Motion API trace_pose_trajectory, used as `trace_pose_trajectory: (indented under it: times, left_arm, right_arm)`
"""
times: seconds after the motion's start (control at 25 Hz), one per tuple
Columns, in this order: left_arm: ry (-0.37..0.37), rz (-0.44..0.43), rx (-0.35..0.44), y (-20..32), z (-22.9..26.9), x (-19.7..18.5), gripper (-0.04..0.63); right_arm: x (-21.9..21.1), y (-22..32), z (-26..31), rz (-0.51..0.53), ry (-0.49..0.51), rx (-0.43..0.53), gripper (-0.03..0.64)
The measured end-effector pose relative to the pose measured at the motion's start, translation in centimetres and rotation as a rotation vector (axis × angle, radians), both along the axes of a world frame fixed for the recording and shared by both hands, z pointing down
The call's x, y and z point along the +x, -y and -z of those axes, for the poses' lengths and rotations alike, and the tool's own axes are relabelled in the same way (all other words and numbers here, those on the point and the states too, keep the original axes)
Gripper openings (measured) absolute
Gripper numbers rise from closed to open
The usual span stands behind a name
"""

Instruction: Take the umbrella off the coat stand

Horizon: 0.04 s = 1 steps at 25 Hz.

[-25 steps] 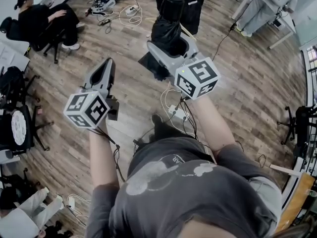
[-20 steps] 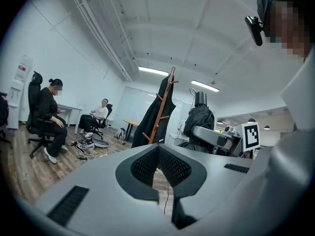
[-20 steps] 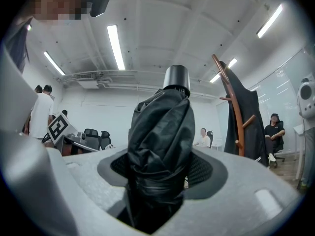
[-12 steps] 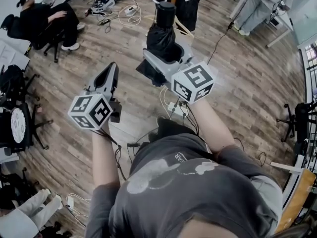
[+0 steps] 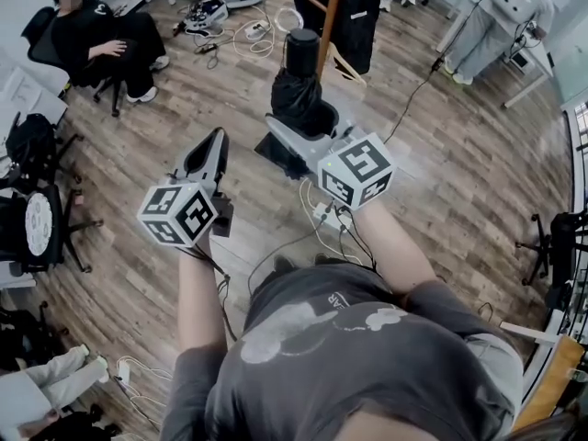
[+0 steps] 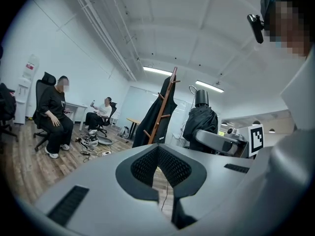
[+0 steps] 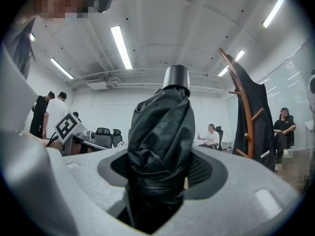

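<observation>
Umbrella [image 5: 299,85], folded and black, is already clear of the coat stand [image 5: 329,16] and stands nearly upright in the right claw [image 5: 296,129], whose jaws are closed on the bunched fabric low down, with the capped end pointing away from the person. The left claw [image 5: 209,141] hangs beside it with its jaws drawn together and nothing between them. The main risk, as I judge it, is the grip: the pads press on loose cloth and not on anything rigid, so the umbrella could slide or tip within the jaws if the hand swings fast. The stand, with a dark coat [image 5: 358,16] on it, is still near, and a careless turn could catch the cap on a peg or the coat. Cables [image 5: 317,214] on the floor by the person's feet could trip a backward step.
</observation>
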State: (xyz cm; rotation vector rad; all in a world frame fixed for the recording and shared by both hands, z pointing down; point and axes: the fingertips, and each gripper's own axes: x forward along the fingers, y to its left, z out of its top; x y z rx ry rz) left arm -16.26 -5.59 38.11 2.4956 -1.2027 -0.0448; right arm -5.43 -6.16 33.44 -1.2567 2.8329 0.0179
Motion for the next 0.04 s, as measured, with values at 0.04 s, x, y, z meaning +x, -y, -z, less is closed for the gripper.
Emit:
trace_pose_trajectory:
  times: [0.04]
  left_arm:
    - [-0.001,0.003,-0.004,-0.14,0.02,0.34,0.003]
  right_arm:
    - [0.22,-0.18,0.13,0.006,-0.001,0.0,0.272]
